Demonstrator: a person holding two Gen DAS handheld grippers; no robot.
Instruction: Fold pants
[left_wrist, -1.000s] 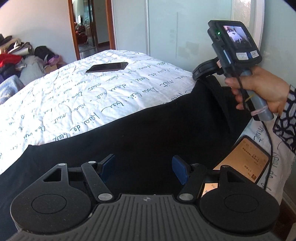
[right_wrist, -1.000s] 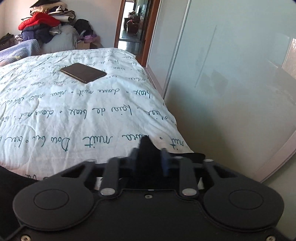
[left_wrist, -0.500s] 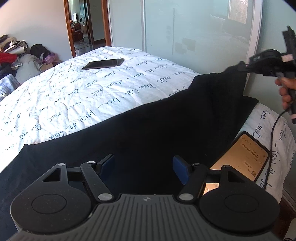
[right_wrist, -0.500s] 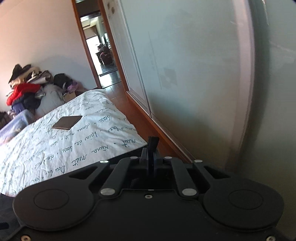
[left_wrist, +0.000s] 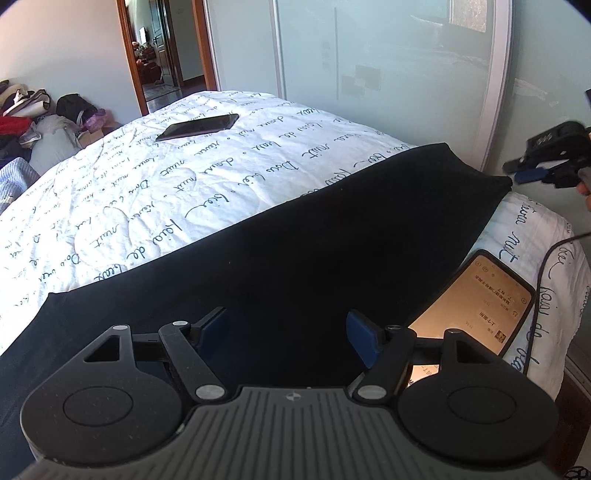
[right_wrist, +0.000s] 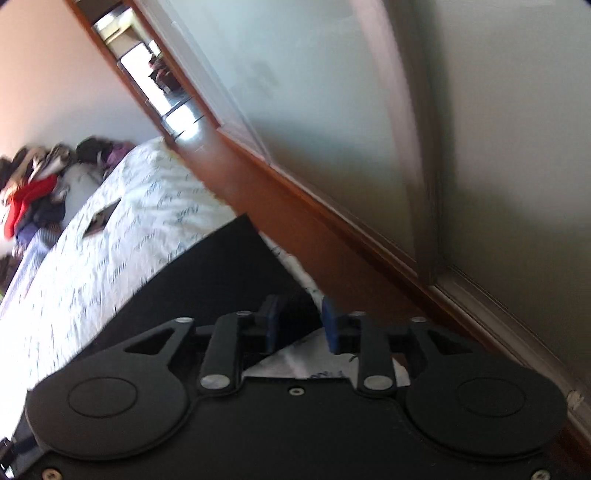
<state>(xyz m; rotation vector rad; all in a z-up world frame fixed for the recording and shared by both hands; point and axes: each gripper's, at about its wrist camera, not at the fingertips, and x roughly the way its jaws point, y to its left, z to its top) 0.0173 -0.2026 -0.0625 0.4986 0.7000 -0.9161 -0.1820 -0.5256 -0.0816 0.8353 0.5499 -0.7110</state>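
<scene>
The black pants (left_wrist: 314, 240) lie stretched flat across the near end of the bed, on the white script-printed quilt (left_wrist: 166, 192). My left gripper (left_wrist: 286, 328) is open and empty just above the pants' near part. My right gripper (right_wrist: 299, 323) is open and empty, tilted over the pants' far corner (right_wrist: 229, 266). It also shows in the left wrist view (left_wrist: 524, 171), just off the pants' right corner at the bed's edge.
A lit phone (left_wrist: 476, 302) lies on the quilt right of the pants, with a black cable (left_wrist: 543, 266) beside it. A dark tablet (left_wrist: 197, 126) lies farther up the bed. Sliding glass doors (left_wrist: 388, 74) run close along the right. Clothes (left_wrist: 22, 122) are piled at the far left.
My right gripper has opened and let go of the pants' corner, which now lies flat on the bed. It has pulled back to the right and tilted. My left gripper has stayed open.
</scene>
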